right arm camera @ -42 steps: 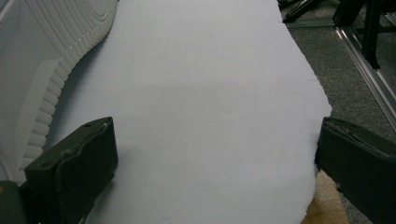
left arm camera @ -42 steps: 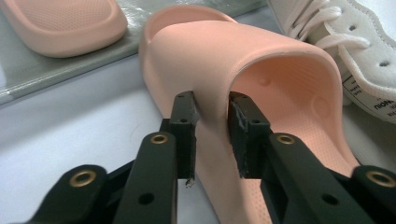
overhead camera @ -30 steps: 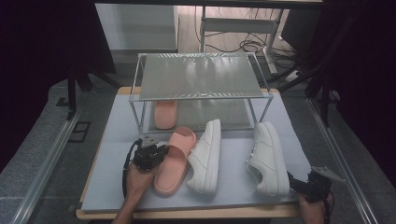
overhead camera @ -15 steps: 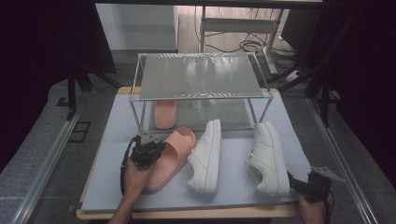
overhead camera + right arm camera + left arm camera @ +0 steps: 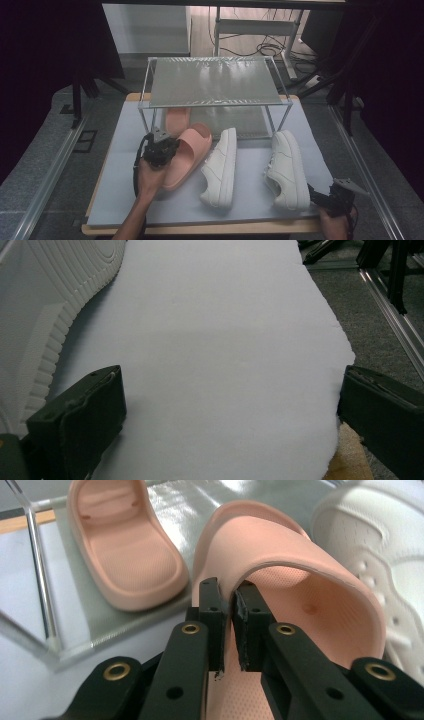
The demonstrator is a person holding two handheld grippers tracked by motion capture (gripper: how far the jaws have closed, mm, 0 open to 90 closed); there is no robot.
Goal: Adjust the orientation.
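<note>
Pink slide sandal [image 5: 184, 156], broad strap

A grey mat [image 5: 120, 150] covers the wooden counter [image 5: 200, 231]. On the mat stand a wire rack [image 5: 215, 82], a pink slide [image 5: 187, 155] and two white sneakers [image 5: 221, 167] [image 5: 287, 170]. Another slide [image 5: 176, 120] lies under the rack.

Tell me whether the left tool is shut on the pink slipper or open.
Shut on it. In the left gripper view, the left tool pinches the side edge of the pink slipper's strap between its two black jaws.
</note>
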